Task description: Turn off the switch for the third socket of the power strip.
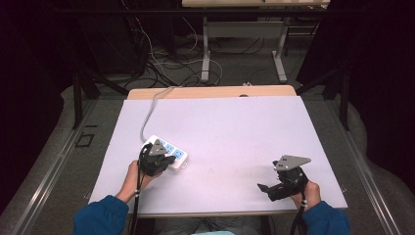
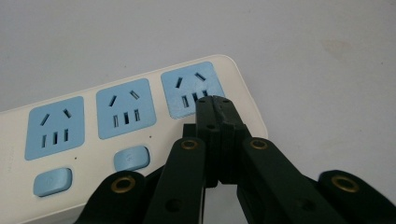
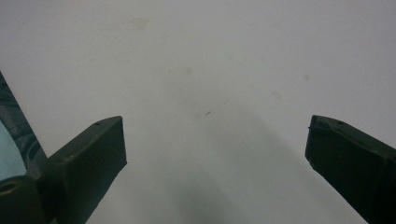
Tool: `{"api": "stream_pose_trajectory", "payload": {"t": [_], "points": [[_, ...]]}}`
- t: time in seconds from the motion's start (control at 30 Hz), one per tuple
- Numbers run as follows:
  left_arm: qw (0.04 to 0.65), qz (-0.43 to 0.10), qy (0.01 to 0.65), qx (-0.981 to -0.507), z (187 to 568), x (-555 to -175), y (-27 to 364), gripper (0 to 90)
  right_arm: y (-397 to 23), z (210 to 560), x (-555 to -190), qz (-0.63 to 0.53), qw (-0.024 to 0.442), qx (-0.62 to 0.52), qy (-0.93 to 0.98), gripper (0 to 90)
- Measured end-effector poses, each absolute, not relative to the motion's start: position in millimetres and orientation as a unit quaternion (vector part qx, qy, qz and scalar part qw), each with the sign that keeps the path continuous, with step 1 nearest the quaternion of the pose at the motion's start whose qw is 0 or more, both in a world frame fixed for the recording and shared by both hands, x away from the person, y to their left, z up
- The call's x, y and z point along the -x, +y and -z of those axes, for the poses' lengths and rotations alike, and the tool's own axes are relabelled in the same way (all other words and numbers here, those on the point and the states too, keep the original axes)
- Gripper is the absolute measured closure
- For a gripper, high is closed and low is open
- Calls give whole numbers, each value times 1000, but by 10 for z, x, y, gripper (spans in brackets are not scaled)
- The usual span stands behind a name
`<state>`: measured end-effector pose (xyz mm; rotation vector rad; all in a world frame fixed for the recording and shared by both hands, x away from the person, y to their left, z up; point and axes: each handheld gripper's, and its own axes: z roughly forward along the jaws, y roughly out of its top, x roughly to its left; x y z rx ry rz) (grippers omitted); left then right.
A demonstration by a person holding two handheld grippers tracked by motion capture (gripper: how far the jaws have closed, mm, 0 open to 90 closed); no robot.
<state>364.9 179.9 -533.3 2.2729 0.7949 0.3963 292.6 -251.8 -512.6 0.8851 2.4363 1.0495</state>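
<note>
A white power strip [image 1: 169,149] with blue sockets and blue buttons lies on the pale mat [image 1: 230,132] at the left, its grey cable running to the far edge. My left gripper [image 1: 169,160] hovers over the strip's near end. In the left gripper view its jaws are pressed together, tips [image 2: 215,103] over the end socket [image 2: 191,88] of the power strip [image 2: 93,140], with nothing between them. My right gripper [image 1: 263,188] rests at the right front of the mat, turned to the left. Its jaws stand wide apart over bare mat [image 3: 205,93], right gripper [image 3: 215,140] empty.
The mat covers a wooden table [image 1: 210,91] whose far edge shows beyond it. Past the table are a tangle of floor cables [image 1: 161,63] and the metal legs of another desk [image 1: 242,44]. A dark frame and rails flank both sides.
</note>
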Motion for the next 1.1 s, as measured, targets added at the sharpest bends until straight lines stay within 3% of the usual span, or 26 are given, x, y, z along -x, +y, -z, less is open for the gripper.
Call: {"api": "stream_pose_trajectory", "payload": {"t": [1.1], "points": [[363, -168, 311, -862, 5249, -3632, 1830, 900, -2517, 5126, -2925, -370, 171, -311, 859, 46]]}}
